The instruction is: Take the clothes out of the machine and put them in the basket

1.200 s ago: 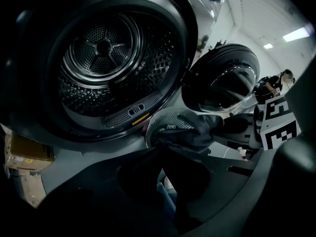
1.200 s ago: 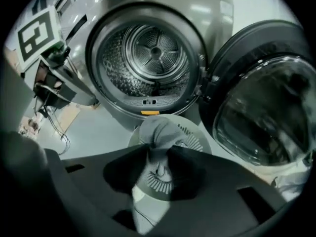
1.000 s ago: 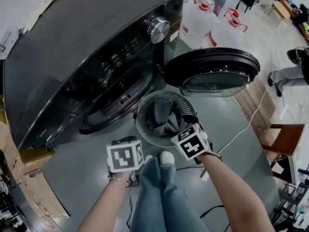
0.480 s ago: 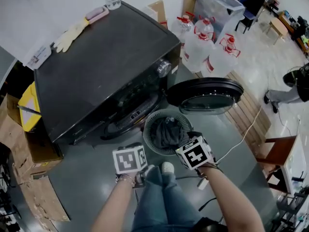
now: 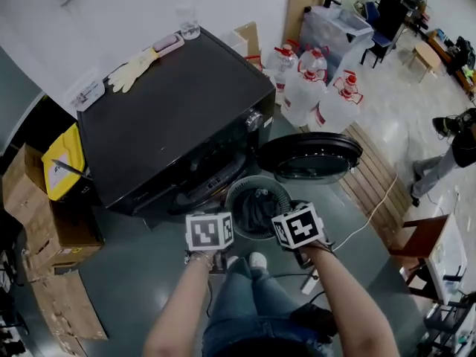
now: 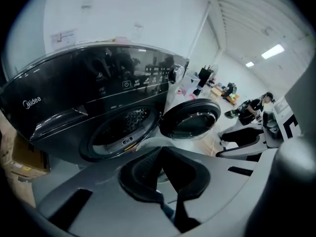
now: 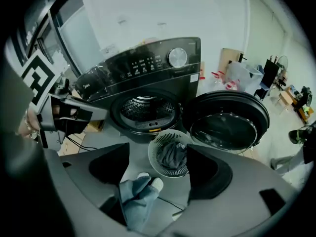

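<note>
The black washing machine (image 5: pixel 178 125) stands with its round door (image 5: pixel 309 157) swung open to the right. In the right gripper view the drum (image 7: pixel 146 108) shows only bare perforated metal. A round grey basket (image 5: pixel 234 194) sits on the floor before the opening, with dark clothes (image 5: pixel 256 208) bunched inside. My left gripper (image 5: pixel 210 233) hangs above the floor left of the basket; its jaws (image 6: pixel 162 154) are shut with nothing in them. My right gripper (image 5: pixel 299 227) hovers over the basket's right rim. Its jaws (image 7: pixel 158 167) are open and empty, framing the basket (image 7: pixel 154 149) far below.
Large water jugs (image 5: pixel 316 88) stand behind the door. A wooden pallet (image 5: pixel 375 169) and a white cable (image 5: pixel 372 210) lie to the right. Cardboard boxes (image 5: pixel 44 199) crowd the left. Another person (image 5: pixel 454 147) stands at the far right. My own legs and shoes (image 5: pixel 256 260) are right below.
Both grippers have risen well above the basket, and the view has pulled up and back with them. The clothes stay in the basket. Neither gripper's jaws have changed.
</note>
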Motion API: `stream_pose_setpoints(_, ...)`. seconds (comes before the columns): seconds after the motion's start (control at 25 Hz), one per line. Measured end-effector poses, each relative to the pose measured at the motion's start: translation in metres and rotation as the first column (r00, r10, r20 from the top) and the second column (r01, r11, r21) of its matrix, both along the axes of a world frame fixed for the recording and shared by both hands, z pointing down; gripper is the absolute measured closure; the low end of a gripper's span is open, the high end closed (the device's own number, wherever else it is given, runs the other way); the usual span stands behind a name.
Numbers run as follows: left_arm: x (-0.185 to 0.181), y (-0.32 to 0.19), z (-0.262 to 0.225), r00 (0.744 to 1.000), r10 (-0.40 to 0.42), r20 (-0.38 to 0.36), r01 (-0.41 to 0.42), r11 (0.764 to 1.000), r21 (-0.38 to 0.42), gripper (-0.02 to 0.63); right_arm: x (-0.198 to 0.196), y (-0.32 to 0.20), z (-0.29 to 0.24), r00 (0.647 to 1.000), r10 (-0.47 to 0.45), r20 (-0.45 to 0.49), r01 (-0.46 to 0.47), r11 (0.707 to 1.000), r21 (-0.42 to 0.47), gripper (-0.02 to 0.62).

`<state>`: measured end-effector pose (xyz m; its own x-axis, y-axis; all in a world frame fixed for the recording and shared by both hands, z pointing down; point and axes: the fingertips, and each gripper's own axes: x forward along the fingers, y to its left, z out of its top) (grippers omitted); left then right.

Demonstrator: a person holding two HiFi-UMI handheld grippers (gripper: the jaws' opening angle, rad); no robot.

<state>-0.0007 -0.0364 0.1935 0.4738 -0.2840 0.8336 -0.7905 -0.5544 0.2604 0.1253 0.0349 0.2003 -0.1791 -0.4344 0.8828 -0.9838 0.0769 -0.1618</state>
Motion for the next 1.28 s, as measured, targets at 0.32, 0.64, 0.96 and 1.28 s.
stream_pose_setpoints(0.32,0.015,0.000,-0.061,0.989,0.082,-0.123,-0.061,0.985,0.161,0.601,-0.007,0.002,-0.059,0.999,-0.035,0.009,0.034,0.995,0.095,0.233)
stream_pose_setpoints(0.64,0.021,-0.002,-0.106,0.972,0.111,-0.205,-0.052,0.961,0.273,0.601,0.009,0.006,-0.093,0.998,0.047,0.031,-0.052,0.983,0.179,0.233)
stream_pose_setpoints(0.96,0.010,-0.001,-0.123,0.954,0.152,-0.256,-0.073,0.952,0.296,0.601,0.015,0.017,-0.116,0.985,0.165,0.057,-0.174,0.954,0.242,0.235)
stream_pose_setpoints(1.28,-0.012,-0.001,-0.165,0.920,0.308,-0.241,-0.185,0.885,0.427,0.603,-0.017,0.027,-0.159,0.970,0.240,-0.038,-0.206,0.894,0.397,0.247)
